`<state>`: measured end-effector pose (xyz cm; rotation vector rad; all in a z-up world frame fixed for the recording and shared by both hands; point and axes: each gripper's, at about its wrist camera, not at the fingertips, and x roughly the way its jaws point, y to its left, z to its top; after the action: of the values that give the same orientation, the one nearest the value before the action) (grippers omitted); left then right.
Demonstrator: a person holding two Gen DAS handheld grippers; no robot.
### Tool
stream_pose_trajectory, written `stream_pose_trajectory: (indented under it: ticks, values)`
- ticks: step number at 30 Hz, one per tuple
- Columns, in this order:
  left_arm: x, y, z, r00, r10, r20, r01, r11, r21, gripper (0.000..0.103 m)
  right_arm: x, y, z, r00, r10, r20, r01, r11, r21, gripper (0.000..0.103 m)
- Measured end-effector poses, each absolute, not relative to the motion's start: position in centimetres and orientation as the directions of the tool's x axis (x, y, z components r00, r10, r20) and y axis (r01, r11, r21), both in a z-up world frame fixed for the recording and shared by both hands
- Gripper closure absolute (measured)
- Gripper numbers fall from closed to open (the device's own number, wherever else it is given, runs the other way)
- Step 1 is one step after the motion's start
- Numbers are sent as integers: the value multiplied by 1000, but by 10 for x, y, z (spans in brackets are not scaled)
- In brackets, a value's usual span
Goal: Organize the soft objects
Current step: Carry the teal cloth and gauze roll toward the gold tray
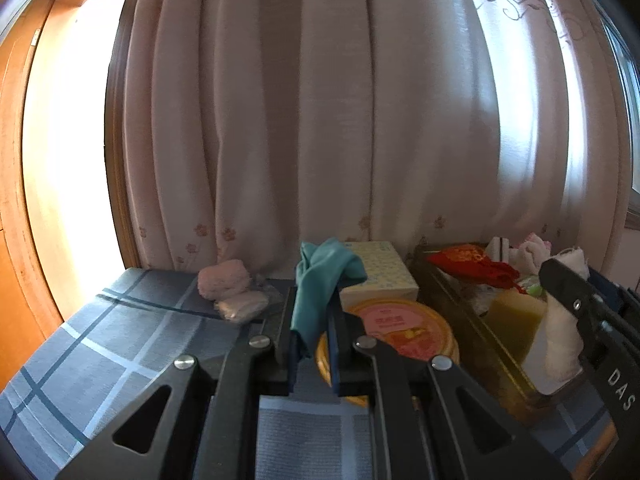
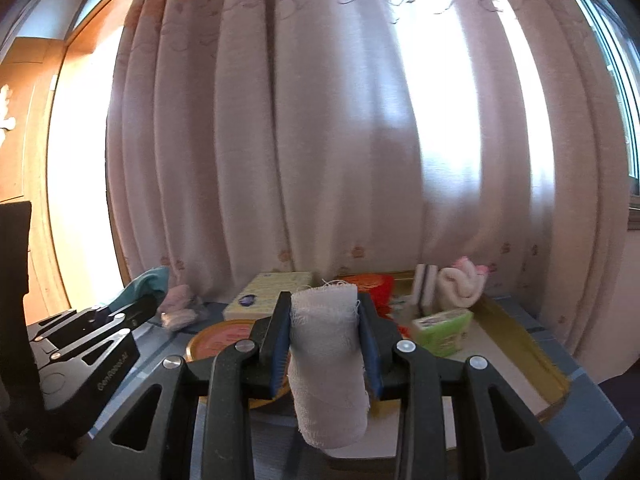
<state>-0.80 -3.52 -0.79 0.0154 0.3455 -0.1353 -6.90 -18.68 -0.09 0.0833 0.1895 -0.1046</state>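
Left gripper (image 1: 314, 344) clamped teal cloth (image 1: 320, 280); right gripper (image 2: 324, 344) clamped gauze roll (image 2: 326, 360) (frayed). Advised: lower fully into gold tray (image 2: 532, 364) before release.

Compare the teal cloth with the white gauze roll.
The teal cloth is loose and crumpled; the white gauze roll is wound into a tidy cylinder with frayed ends. The cloth sits in the left hand-held gripper, the roll in the right hand-held gripper. Both are soft fabric, each clamped between jaws.

round tin (image 1: 404, 330) partly hidden behind left claw (image 1: 314, 344); its label blurred.
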Motion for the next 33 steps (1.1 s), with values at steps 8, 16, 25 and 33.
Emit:
stream_pose_trajectory:
  ticks: [8,16,25,33]
  values:
    - [-13,-52,-7,932,-148,-331,154,988,-8,94,-82,-207,1,975,-134,-179,151,985,87,69]
    - [-19,-73,-7,927,-190,-323,198,980,-7,94,-89,-223,3,973,-158,-166,176,979,102,69]
    - [-24,-96,-6,915,-246,-321,257,966,-9,94,-98,-257,2,950,-259,-175,270,962,38,69]
    - [-27,-124,-5,894,-311,-322,330,944,5,94,-91,-302,-2,911,-342,-231,359,933,34,69]
